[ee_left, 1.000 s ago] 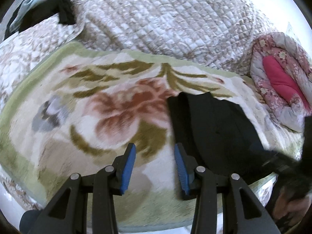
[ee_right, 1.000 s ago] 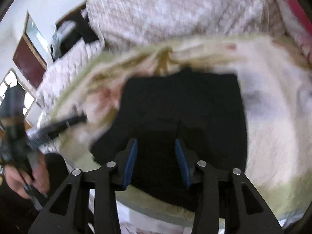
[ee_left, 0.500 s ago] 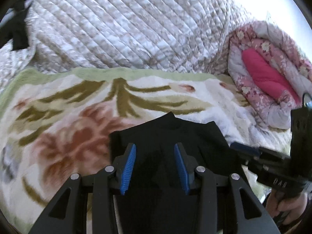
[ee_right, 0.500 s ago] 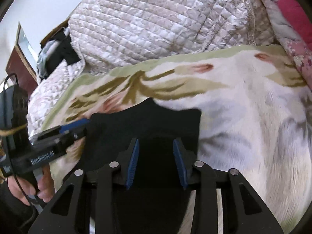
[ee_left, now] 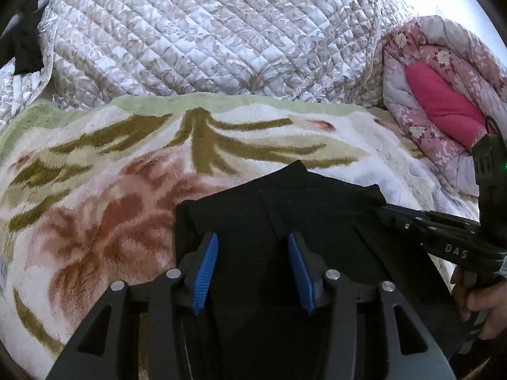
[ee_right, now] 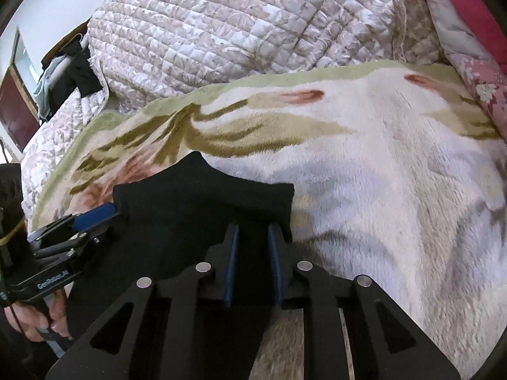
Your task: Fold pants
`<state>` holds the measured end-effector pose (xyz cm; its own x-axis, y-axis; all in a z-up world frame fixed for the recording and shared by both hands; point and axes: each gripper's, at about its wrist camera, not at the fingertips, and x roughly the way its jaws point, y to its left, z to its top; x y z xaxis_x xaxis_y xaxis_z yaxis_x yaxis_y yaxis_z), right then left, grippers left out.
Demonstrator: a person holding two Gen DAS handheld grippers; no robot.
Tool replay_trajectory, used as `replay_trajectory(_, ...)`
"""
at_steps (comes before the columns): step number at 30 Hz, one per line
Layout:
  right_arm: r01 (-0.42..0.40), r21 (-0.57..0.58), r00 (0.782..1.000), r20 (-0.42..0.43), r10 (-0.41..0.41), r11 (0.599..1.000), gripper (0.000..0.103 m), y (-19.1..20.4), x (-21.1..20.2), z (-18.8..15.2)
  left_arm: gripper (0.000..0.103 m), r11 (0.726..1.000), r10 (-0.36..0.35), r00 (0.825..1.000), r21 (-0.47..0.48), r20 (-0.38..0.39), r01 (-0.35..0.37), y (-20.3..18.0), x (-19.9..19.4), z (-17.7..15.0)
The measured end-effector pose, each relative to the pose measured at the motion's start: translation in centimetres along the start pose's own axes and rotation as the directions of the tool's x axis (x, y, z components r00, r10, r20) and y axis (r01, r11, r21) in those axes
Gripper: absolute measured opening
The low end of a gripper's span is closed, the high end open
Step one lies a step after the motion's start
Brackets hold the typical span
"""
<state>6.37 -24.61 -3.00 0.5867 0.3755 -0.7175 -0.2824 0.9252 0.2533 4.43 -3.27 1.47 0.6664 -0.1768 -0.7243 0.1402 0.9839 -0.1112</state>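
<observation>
Both wrist cameras look close and steeply down along their fingers (ee_left: 206, 269), sharing the black pants (ee_left: 285, 209) on the floral blanket (ee_right: 380, 158).

pants (ee_right: 202, 209): black, folded, on floral blanket (ee_right: 380, 171), centre toward 9 o'clock
right gripper (ee_right: 252, 259): 6 o'clock, jaws closing, black cloth between them
left gripper (ee_right: 92, 218): 9 o'clock, at pants' edge

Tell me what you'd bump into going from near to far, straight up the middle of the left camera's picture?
left gripper → black pants → flowery fleece blanket → quilted bedspread
</observation>
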Motion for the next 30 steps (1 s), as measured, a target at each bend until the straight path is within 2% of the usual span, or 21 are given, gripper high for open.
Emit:
replay_trajectory(1,0.022,-0.008,1.0,0.002,-0.022,1.0,0.026,0.3,-0.7,-0.2,0.051,1.0,0.006,1.0,0.003,-0.005,-0.006,-0.1,-0.1,0.1)
replay_trajectory(5,0.047,-0.041,0.998,0.034,-0.046,0.998,0.026,1.7,-3.5,-1.7,0.051,1.0,0.016,0.999,-0.006,-0.027,-0.016,-0.2,-1.4,0.1)
replay_trajectory(10,0.024,-0.097,0.999,0.029,-0.021,0.995,0.026,3.7,-6.1,-4.7,0.051,1.0,0.02,0.999,-0.006,-0.03,-0.02,-0.7,-3.8,-1.0)
replay_trajectory(13,0.036,-0.135,0.998,0.046,-0.03,0.99,0.027,4.8,-7.1,-6.4,0.051,1.0,0.021,1.0,-0.002,-0.02,-0.021,-0.9,-5.7,-2.0)
replay_trajectory(14,0.036,-0.143,0.999,0.045,-0.03,0.989,0.031,5.0,-7.0,-6.7,0.051,1.0,0.023,1.0,-0.001,-0.018,-0.023,-0.9,-6.1,-2.3)
replay_trajectory(15,0.032,-0.15,0.999,0.027,-0.028,0.988,0.041,5.1,-6.6,-7.4,0.051,1.0,0.025,1.0,0.0,-0.017,-0.025,-0.9,-6.6,-2.8)
replay_trajectory(19,0.047,-0.127,0.998,0.04,-0.043,0.991,0.042,4.9,-6.0,-8.2,0.051,0.999,0.039,0.997,0.009,-0.07,-0.039,-0.7,-6.3,-5.2)
replay_trajectory(26,0.044,-0.129,0.998,0.054,-0.038,0.991,0.043,4.8,-5.9,-8.6,0.052,0.999,0.025,0.998,-0.022,-0.05,-0.026,-0.3,-6.4,-6.1)
replay_trajectory(30,0.042,-0.128,0.998,0.042,-0.037,0.991,0.043,4.8,-6.2,-8.5,0.056,0.999,0.015,0.999,-0.044,-0.046,-0.017,0.3,-6.5,-6.4)
